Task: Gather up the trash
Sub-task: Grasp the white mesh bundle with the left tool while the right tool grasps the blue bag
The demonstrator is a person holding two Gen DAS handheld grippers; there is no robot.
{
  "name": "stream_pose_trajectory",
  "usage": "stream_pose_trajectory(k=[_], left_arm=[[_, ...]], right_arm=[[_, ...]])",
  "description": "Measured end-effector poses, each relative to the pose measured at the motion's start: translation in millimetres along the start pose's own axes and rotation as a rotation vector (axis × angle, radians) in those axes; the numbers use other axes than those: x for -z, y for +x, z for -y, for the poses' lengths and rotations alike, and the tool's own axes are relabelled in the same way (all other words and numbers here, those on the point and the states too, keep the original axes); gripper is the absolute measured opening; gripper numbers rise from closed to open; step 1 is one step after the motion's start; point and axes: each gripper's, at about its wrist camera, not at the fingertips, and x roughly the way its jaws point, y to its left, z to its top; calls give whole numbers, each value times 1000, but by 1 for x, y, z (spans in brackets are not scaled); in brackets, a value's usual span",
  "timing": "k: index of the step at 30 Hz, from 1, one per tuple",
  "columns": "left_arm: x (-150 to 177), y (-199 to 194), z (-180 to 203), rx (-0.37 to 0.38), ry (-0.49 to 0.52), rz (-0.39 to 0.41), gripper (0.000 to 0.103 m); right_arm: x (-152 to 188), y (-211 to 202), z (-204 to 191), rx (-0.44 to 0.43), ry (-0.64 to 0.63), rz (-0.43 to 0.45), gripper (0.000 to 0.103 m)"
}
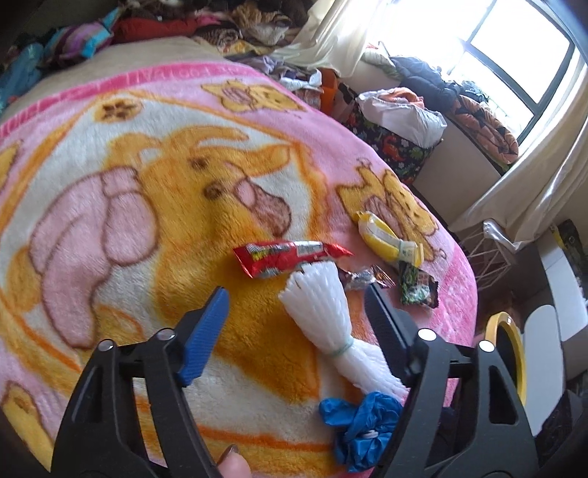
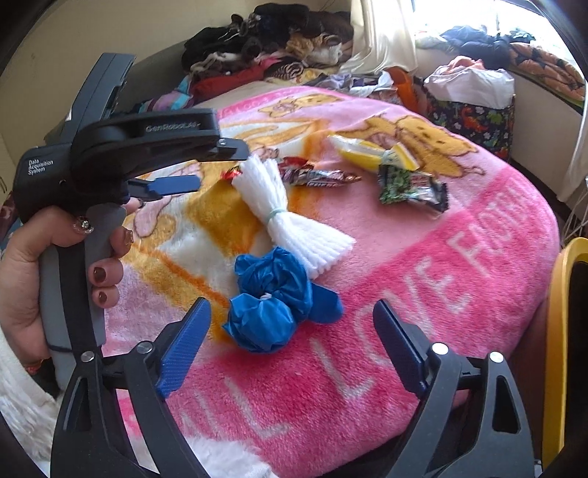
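Observation:
Trash lies on a pink cartoon blanket (image 1: 110, 184). My left gripper (image 1: 297, 294) is open above a white foam net (image 1: 323, 312) tied in the middle, with a red wrapper (image 1: 286, 255) just beyond it. A yellow wrapper (image 1: 386, 235), a green-black wrapper (image 1: 417, 285) and a small dark wrapper (image 1: 362, 279) lie to the right. My right gripper (image 2: 292, 312) is open around a crumpled blue plastic glove (image 2: 275, 301). The right wrist view also shows the foam net (image 2: 290, 217), the yellow wrapper (image 2: 371, 152), the green-black wrapper (image 2: 411, 187) and the left gripper (image 2: 176, 185).
A yellow-rimmed bin (image 1: 509, 349) stands off the bed's right edge, also in the right wrist view (image 2: 558, 331). Piled clothes (image 1: 220, 22) lie at the bed's far end. A patterned basket with a white bag (image 1: 400, 125) stands by the window.

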Motion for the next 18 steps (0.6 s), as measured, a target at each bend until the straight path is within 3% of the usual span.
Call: stream_pose_trajectory(k=[2, 10, 16, 18], left_arm=[[1, 6, 0, 23, -14, -23, 62], [11, 31, 7, 73, -25, -103, 53], [18, 48, 13, 51, -15, -130, 49], [20, 50, 11, 33, -21, -133, 41]], right_arm=[[0, 6, -1, -3, 0, -20, 80], [6, 31, 2, -29, 18, -135, 40], [9, 29, 9, -40, 40, -144, 26], [10, 28, 11, -44, 49, -143, 24]])
